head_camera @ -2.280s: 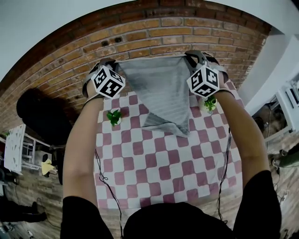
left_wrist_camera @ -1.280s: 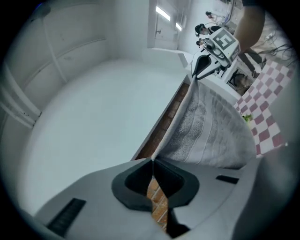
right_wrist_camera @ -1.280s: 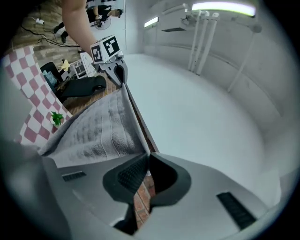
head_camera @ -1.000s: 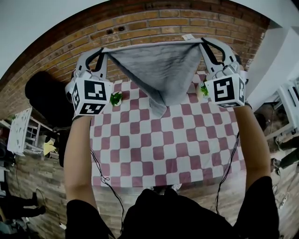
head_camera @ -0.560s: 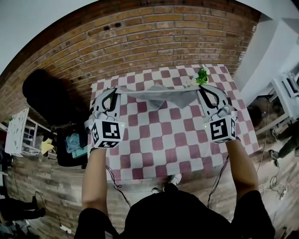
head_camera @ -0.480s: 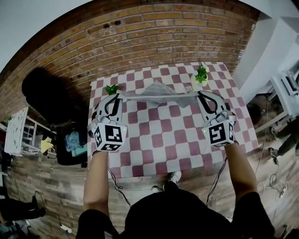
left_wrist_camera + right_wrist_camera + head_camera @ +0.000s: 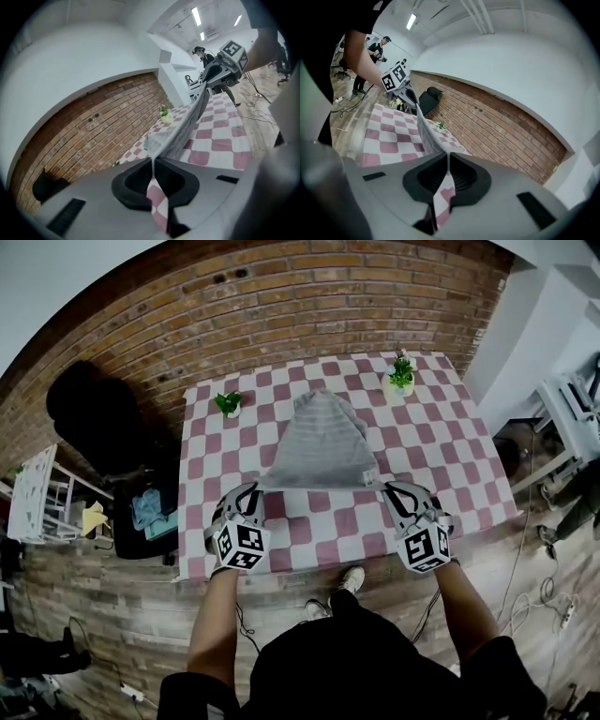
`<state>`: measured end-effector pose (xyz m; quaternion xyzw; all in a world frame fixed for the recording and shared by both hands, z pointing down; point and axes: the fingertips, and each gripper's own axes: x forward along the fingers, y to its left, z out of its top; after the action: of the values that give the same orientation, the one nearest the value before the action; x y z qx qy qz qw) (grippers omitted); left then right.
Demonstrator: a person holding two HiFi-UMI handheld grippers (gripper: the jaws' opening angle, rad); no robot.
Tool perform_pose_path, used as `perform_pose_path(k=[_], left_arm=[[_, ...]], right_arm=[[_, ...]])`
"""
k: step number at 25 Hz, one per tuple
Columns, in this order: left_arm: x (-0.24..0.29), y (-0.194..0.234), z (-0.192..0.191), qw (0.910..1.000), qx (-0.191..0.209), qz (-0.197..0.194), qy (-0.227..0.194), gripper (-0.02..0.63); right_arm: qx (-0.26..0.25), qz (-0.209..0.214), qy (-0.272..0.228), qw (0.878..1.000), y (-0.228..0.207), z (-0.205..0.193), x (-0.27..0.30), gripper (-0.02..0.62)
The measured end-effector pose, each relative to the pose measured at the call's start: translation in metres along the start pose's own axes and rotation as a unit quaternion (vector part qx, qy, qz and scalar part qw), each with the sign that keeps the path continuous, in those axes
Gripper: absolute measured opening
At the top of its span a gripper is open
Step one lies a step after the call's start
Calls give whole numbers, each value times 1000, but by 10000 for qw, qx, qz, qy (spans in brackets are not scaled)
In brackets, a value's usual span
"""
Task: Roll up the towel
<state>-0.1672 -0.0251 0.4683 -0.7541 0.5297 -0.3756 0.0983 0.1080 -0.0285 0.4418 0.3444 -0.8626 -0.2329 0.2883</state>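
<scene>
The grey towel (image 7: 322,446) lies spread on the red-and-white checked table (image 7: 441,442), its near edge pulled taut between my two grippers close to the table's front edge. My left gripper (image 7: 255,491) is shut on the towel's near left corner. My right gripper (image 7: 389,489) is shut on the near right corner. In the left gripper view the towel (image 7: 180,133) runs from my left gripper's (image 7: 153,160) closed tips across to the right gripper (image 7: 220,70). The right gripper view shows the towel (image 7: 425,131) pinched in my right gripper (image 7: 448,154), leading to the left gripper (image 7: 401,86).
Two small potted plants (image 7: 228,403) (image 7: 401,376) stand at the table's far corners. A brick wall (image 7: 281,306) runs behind it. A black shape (image 7: 89,418), a dark bin (image 7: 150,512) and a white shelf (image 7: 37,507) stand on the floor at the left.
Both grippers have come down and back toward the table's near edge. The towel, which hung in the air between them, now lies spread on the table.
</scene>
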Motion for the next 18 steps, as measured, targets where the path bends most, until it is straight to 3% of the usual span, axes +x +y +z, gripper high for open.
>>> perform_pose_path(k=[9, 18], left_arm=[[-21, -73, -83, 9965, 16, -568, 610, 17], [-40, -121, -123, 9916, -46, -888, 939, 17]], right_arm=[[378, 558, 494, 9965, 96, -39, -20, 18], [596, 1004, 978, 9883, 155, -71, -38, 18]])
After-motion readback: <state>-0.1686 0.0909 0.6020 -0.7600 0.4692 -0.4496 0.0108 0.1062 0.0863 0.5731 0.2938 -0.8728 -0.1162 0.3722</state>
